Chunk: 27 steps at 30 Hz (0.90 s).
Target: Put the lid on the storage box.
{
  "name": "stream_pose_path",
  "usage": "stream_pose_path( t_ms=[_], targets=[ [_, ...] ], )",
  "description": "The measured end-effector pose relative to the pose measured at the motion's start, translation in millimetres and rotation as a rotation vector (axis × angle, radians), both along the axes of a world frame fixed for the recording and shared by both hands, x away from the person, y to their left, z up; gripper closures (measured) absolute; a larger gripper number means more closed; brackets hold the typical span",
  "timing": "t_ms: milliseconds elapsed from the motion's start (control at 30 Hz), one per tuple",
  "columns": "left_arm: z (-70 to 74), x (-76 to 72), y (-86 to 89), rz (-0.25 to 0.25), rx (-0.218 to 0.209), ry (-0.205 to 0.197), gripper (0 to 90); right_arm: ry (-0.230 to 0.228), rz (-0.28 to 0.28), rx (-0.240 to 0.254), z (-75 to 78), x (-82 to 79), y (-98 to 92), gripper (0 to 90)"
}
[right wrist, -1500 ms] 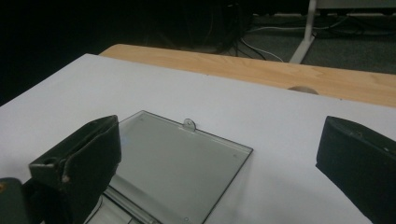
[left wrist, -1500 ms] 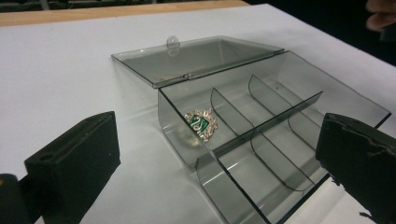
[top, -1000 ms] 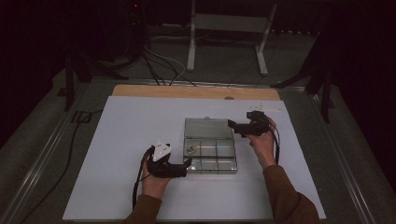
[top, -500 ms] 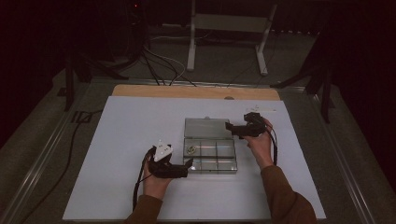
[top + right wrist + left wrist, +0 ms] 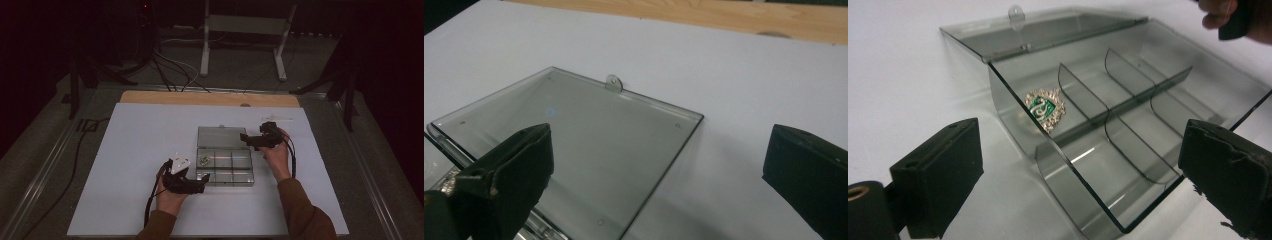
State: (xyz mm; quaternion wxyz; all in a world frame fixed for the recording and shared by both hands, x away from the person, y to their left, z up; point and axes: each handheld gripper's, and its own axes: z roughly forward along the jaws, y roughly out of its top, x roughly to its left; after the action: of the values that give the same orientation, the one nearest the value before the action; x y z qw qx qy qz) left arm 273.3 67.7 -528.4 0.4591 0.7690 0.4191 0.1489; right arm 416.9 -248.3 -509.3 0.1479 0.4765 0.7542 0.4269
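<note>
high view puts everything around one landmark, the clear compartment box (image 5: pixel 225 167) lying open on the white table (image 5: pixel 125 165). its lid (image 5: pixel 217 136) is folded flat onto the table on the far side of the box, and a small green and silver badge (image 5: pixel 204 160) sits in the far left compartment of the box. compared with a second ago the right gripper (image 5: pixel 250 140) has drifted in from the box's right, so that it now hangs over the lid's right edge; in the right gripper view its jaws stand wide with nothing between them, aimed over the lid (image 5: pixel 574 150) and its small tab (image 5: pixel 614 82). the left gripper (image 5: pixel 200 181) has kept its place at the near left corner of the box, and its jaws have just been closing a little; in the left gripper view they are wide apart on either side of that corner, pads not pressing it, with the badge (image 5: pixel 1045 109) ahead in its compartment. my reading is that the badge is already stowed and the hands are setting up to shut the box, the left to steady it, the right to lift the lid by its edge
</note>
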Motion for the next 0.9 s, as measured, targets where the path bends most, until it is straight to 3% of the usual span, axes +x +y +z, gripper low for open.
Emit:
stream_pose_path(
  t_ms=[133,267,467,567,833,900],
  targets=[
    [-3.3,-0.4,-3.4,0.013,0.015,0.018,9.8,0.023,-0.002,0.003,-4.0,0.7,0.6,0.0],
    [-6.5,2.2,-0.7,0.034,-0.003,0.058,23.3,0.043,0.001,0.002,-5.8,0.5,3.0,0.0],
    [-8.9,2.3,-0.5,0.043,0.016,0.073,50.8,0.086,-0.014,-0.004,-9.6,1.2,4.7,0.0],
    [-10.0,3.0,-1.4,0.046,0.012,0.086,60.0,0.115,-0.011,0.009,-12.0,2.1,5.1,0.0],
    [-11.0,2.1,-6.0,0.074,0.043,0.091,62.7,0.168,0.006,0.024,-15.9,2.8,9.2,8.0],
    [-10.9,1.9,-6.2,0.077,0.044,0.092,63.0,0.19,0.02,0.032,-17.8,3.0,9.8,14.8]
  ],
)
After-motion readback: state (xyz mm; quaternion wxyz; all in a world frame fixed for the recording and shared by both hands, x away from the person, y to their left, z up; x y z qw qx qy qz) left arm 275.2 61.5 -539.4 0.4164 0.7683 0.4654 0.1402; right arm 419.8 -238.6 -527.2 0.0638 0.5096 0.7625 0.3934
